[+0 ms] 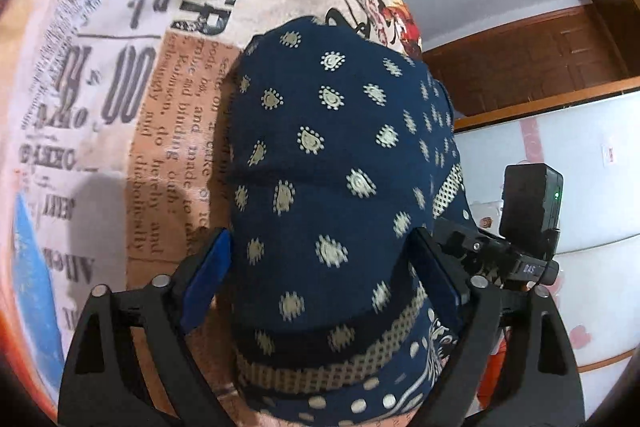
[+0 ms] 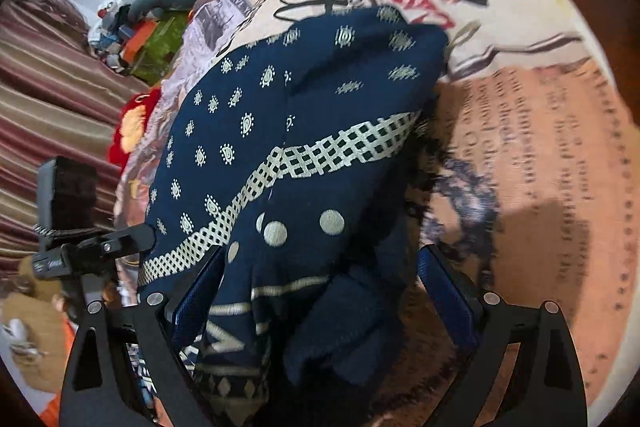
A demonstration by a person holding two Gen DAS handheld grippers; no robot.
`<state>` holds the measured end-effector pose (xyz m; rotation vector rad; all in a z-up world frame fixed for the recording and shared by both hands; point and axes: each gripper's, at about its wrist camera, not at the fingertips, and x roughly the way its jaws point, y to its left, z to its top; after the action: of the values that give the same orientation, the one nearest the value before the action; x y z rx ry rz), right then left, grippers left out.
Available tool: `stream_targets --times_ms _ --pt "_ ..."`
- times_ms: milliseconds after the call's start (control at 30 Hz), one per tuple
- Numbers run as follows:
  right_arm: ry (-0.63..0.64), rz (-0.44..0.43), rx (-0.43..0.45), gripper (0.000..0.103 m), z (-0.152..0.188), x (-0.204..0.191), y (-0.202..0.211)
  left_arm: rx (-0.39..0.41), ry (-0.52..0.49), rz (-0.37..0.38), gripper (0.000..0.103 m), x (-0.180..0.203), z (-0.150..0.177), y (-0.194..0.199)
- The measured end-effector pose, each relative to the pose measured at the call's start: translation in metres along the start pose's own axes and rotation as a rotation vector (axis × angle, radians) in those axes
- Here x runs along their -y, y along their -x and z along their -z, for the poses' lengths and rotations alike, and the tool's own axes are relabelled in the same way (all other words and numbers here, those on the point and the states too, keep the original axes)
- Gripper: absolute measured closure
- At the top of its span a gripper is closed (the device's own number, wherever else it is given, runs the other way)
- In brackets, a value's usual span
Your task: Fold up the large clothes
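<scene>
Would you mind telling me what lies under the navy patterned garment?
The navy patterned garment lies bunched on a newspaper-print cloth, which shows all around it. Whatever the cloth covers, and anything inside the garment's folds, is hidden.

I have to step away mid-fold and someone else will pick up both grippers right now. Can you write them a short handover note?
Left gripper: fingers spread wide, straddling the folded navy patterned garment; no clear pinch on it.
Right gripper: fingers also wide apart, with the garment's bunched end between them; its left finger lies against the cloth, the right one stands clear.
The garment lies as a thick folded bundle on the newspaper-print cover.
Done: it looks folded over several times.
Left: probably tidy the loose, bunched end in the right wrist view, flatten the bundle, then draw both grippers away.
</scene>
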<state>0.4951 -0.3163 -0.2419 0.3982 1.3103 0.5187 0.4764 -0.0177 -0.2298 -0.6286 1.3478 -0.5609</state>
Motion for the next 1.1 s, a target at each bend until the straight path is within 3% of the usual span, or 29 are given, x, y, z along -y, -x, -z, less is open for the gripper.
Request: stream_targets --times_ms 200,367,467,600,767,867,1100 --pt "0.005 -0.082 -0.021 0.007 -0.009 -0.004 -0.018 -0.031 0.016 0.04 0.004 -0.004 -0.008 -0.019" --pt "0.009 -0.11 -0.024 0.007 -0.015 -0.009 -0.028 -0.059 0.066 0.113 0.004 -0.013 -0.015 -0.035" --pt "0.011 -0.109 -0.018 0.009 -0.015 -0.011 -0.03 -0.048 0.064 0.114 0.004 -0.011 -0.017 -0.037" --pt "0.006 -0.127 -0.008 0.022 -0.016 -0.012 -0.029 -0.025 0.038 0.094 0.015 -0.001 -0.018 -0.031" --pt "0.023 -0.15 0.021 0.052 -0.013 -0.016 -0.019 0.018 -0.016 0.062 0.028 0.013 -0.011 -0.017" --pt "0.038 -0.144 0.043 0.06 -0.012 -0.025 -0.012 0.037 -0.032 0.07 0.032 0.02 -0.009 -0.006" --pt "0.091 -0.156 0.098 0.063 -0.012 -0.057 0.012 0.107 -0.098 0.065 0.034 0.037 -0.005 0.041"
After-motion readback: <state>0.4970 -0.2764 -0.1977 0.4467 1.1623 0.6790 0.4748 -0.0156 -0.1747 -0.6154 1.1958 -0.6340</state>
